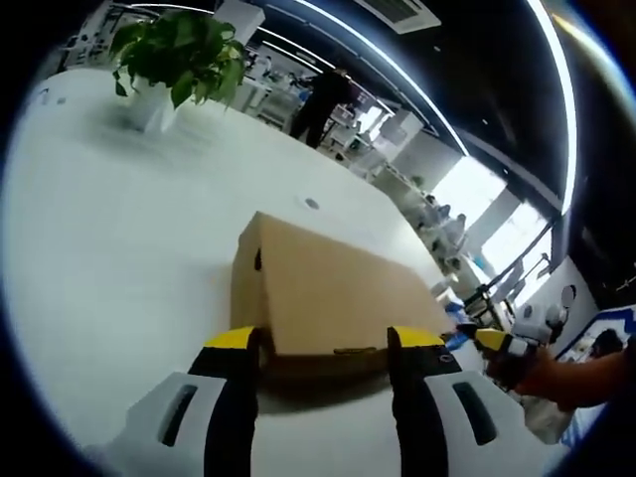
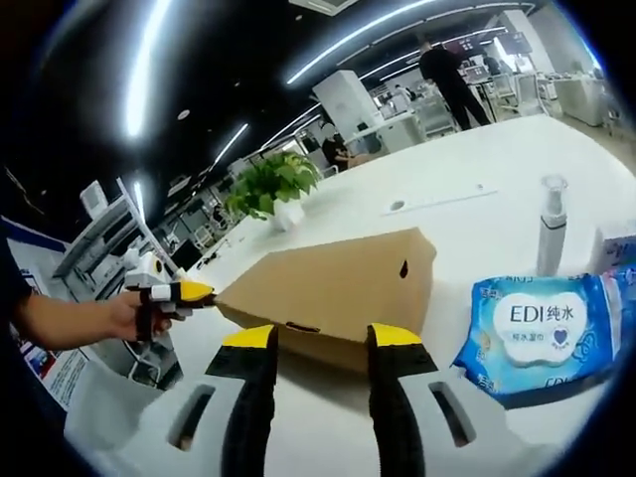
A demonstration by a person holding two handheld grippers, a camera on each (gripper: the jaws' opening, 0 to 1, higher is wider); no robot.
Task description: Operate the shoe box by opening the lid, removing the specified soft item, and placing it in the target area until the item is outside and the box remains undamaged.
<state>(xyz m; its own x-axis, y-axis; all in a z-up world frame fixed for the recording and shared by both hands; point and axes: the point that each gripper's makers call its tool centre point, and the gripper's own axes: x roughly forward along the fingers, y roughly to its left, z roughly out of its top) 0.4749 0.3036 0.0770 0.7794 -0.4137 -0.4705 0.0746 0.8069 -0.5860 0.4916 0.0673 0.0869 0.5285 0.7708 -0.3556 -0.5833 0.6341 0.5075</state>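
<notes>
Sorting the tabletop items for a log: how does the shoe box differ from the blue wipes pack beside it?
The shoe box is plain brown cardboard with stiff flat faces; the wipes pack is glossy blue soft film with a white printed label. The shoe box is much the larger, and it has a small dark hole in its end wall, while the wipes pack has none. The shoe box lies between both tongs; the wipes pack lies off to one side. Both rest on the white table.

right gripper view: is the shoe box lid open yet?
No, the shoe box lies shut on the white table, its brown lid down flat with no gap showing.
</notes>
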